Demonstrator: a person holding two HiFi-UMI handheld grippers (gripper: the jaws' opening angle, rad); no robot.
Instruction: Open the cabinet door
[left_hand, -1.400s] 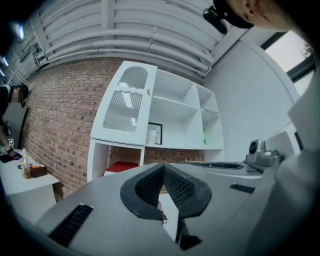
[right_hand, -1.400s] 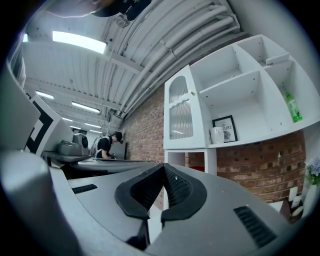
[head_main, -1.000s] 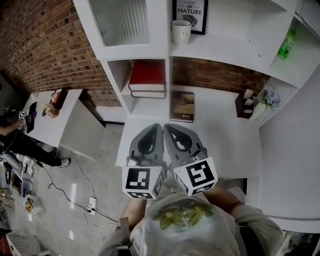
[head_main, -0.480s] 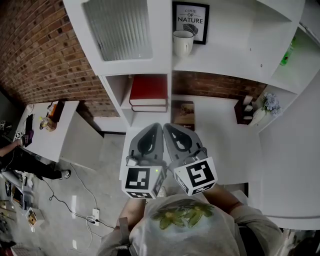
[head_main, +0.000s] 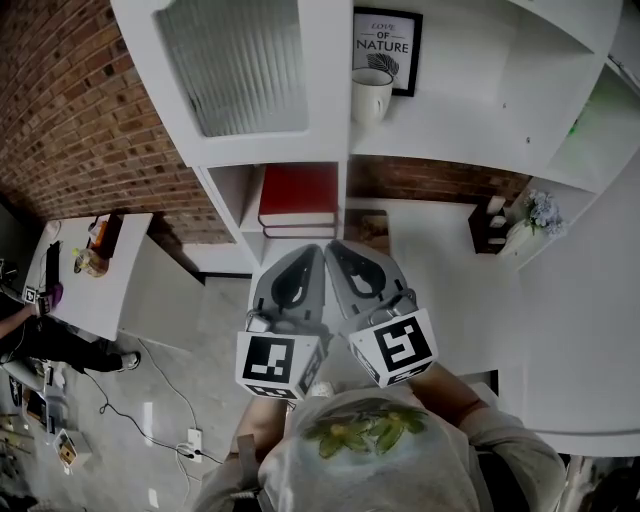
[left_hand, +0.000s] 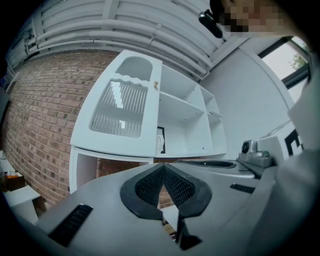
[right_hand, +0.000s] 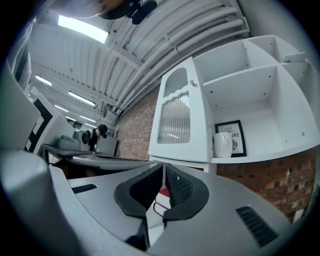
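Above and ahead of my fingers, well apart, the cabinet door stands closed. My left gripper and right gripper are both clenched on nothing. If I arrive clenched, I'd likely bump its small knob instead of gripping it.

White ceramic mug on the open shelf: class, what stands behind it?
A black-framed print reading "of nature" stands behind the white ceramic mug; the mug hides the frame's lower left corner.
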